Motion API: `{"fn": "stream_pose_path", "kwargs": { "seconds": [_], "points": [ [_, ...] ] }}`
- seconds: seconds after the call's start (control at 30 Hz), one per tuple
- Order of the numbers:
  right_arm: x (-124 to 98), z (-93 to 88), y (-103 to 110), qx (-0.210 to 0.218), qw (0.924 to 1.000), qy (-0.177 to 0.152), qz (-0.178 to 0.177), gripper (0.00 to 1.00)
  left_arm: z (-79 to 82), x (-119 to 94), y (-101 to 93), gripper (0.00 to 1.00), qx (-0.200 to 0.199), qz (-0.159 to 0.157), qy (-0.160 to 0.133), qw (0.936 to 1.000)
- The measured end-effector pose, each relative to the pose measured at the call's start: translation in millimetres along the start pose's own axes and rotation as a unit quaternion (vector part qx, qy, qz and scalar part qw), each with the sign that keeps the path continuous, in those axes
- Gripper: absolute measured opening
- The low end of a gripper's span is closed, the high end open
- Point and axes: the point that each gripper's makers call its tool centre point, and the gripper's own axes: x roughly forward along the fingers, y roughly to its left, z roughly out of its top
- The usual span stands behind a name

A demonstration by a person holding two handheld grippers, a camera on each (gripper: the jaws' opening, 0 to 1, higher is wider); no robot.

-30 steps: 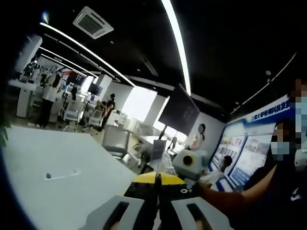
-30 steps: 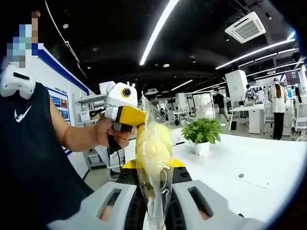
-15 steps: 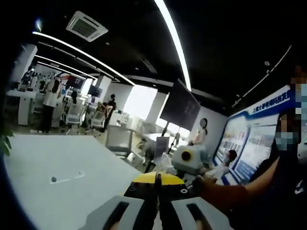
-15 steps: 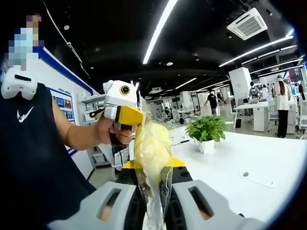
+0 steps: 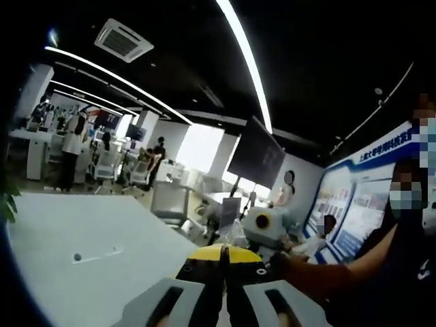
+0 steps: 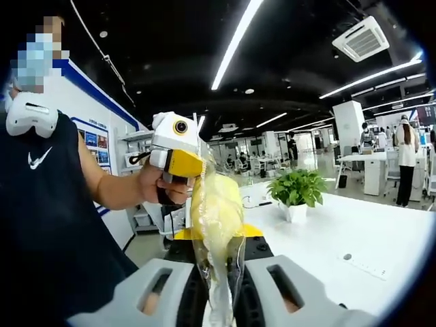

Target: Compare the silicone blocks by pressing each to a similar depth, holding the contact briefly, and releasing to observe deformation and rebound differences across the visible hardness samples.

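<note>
Open-plan office/showroom: white desks (image 6: pixel 354 238), ceiling strip lights (image 5: pixel 246 61), wall display boards (image 5: pixel 354 218), potted plant (image 6: pixel 296 187).

Both claws (image 5: pixel 223 300) (image 6: pixel 221 300) raised, apparently closed; a hand (image 6: pixel 163 191) grips one.

Block (image 6: pixel 216 208): yellow, sitting inside a clear bag
Pose: hanging upright, bag's lower end pinched between jaws
</note>
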Motion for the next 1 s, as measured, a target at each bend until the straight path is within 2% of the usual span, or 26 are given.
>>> {"fn": "stream_pose_path", "kwargs": {
  "seconds": [1.0],
  "points": [
    [7.5,-3.7,-1.0,-0.010,0.9999,-0.002,0.012,0.01,-3.4,-5.3,5.6,0.00,-0.007,0.008,0.001,0.9999]
  ]
}}
